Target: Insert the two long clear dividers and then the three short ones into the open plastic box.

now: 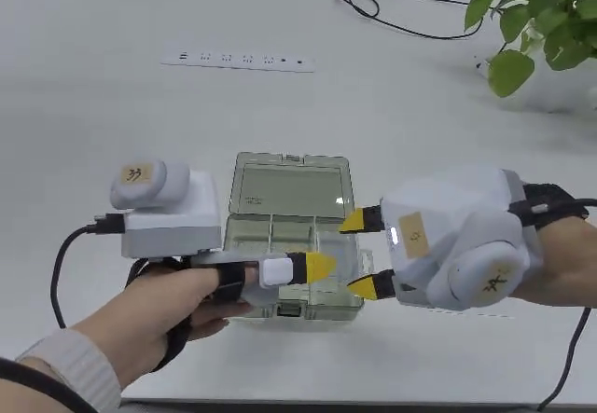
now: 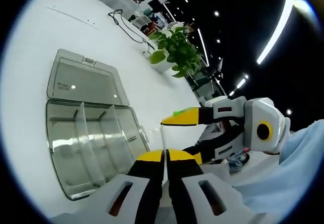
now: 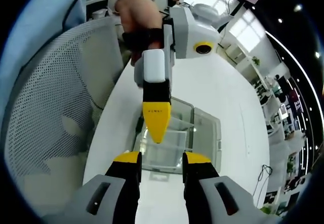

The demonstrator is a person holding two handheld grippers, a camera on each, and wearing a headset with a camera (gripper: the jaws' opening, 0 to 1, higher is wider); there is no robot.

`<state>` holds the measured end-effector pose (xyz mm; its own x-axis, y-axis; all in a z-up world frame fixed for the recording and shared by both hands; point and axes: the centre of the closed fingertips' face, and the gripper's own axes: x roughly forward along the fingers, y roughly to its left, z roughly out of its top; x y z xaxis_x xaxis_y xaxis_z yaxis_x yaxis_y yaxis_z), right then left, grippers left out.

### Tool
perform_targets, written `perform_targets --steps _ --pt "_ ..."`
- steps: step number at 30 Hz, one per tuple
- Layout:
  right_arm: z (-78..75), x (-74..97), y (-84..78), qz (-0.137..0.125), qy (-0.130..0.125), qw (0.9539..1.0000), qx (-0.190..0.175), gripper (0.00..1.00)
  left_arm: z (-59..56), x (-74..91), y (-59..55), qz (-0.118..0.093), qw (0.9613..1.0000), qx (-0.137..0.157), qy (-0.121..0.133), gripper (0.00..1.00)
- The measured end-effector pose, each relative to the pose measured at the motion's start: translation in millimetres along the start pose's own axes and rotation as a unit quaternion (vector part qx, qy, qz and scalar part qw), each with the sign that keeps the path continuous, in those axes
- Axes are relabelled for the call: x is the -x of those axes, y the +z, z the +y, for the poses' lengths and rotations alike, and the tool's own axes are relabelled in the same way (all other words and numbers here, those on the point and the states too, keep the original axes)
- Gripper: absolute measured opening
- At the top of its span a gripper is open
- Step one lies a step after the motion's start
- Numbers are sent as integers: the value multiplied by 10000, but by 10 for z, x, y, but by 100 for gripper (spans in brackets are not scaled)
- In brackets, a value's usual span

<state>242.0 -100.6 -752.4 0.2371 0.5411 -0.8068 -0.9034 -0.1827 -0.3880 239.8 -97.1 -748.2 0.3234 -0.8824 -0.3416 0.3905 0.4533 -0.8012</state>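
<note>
The open clear plastic box (image 1: pixel 244 278) lies near the table's front edge, its lid (image 1: pixel 289 185) folded flat behind it. Clear dividers (image 2: pixel 81 130) stand inside it. My left gripper (image 1: pixel 317 266) hovers over the box's right front part, shut on a thin clear divider (image 2: pixel 163 140) that sticks up edge-on from its jaws. In the right gripper view that divider (image 3: pixel 169 142) hangs below the left gripper's yellow tip (image 3: pixel 155 118). My right gripper (image 1: pixel 359 253) is open at the box's right side, its jaws either side of the held divider and apart from it.
A white power strip (image 1: pixel 238 60) lies at the back, a black cable (image 1: pixel 401 17) and a green plant (image 1: pixel 536 21) at the back right. The table's front edge (image 1: pixel 373 399) is close to the box. A mesh chair (image 3: pixel 50 113) stands beside the table.
</note>
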Motion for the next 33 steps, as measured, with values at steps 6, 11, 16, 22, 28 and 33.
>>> perform_targets --steps 6,11,16,22,28,33 --pt "17 5 15 -32 37 10000 31 33 -3 14 -18 -38 9997 202 -135 0" --pt "58 3 15 -87 280 9995 -151 35 -14 27 -78 52 9999 -36 -138 0" --pt "58 46 34 -265 454 9971 -556 35 -32 77 -112 111 9989 -406 -225 0" --pt "85 141 144 -722 1002 9801 -1555 33 -121 174 -157 129 9920 -1113 -586 0" --pt "100 230 277 -1003 1501 9623 -2034 27 -141 259 -252 279 9780 -1950 -682 0" --pt "176 225 296 -879 1978 9553 -2011 23 -91 281 -365 656 9576 -2738 -616 0"
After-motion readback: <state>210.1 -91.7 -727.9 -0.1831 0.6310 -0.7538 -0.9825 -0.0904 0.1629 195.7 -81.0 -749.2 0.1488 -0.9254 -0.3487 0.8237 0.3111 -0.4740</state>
